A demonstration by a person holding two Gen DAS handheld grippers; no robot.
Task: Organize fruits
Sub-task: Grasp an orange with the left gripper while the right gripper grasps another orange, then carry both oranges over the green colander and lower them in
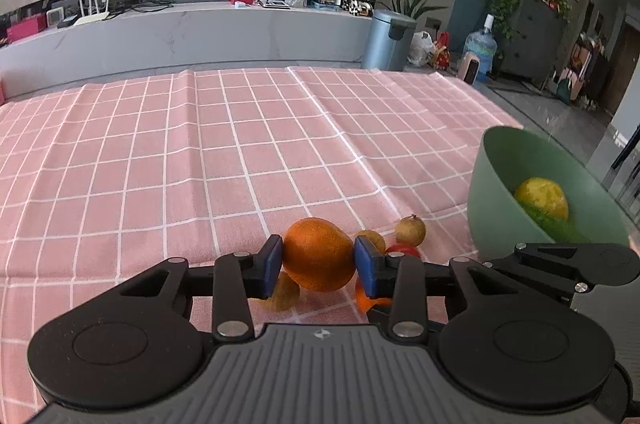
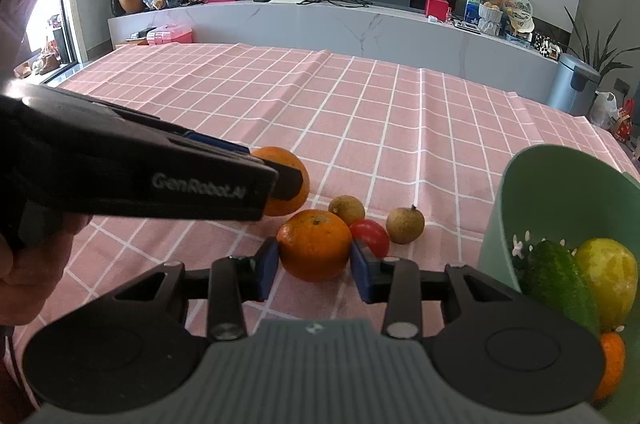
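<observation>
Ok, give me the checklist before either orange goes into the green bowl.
1. Left gripper clamped on held orange: ok, pads on both sides.
2. Right gripper hold on second orange: cannot tell, pads flank it, contact unclear.
3. Room in green bowl: ok, space above lemon and cucumber.
4. Clearance beside second orange: not ok, red fruit crowds one finger.

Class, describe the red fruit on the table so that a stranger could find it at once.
Start at the green bowl on the pink checked cloth. Just left of it lies a cluster of fruit: two oranges and two small brown ones. The red fruit sits among them, the only red, glossy piece.
</observation>
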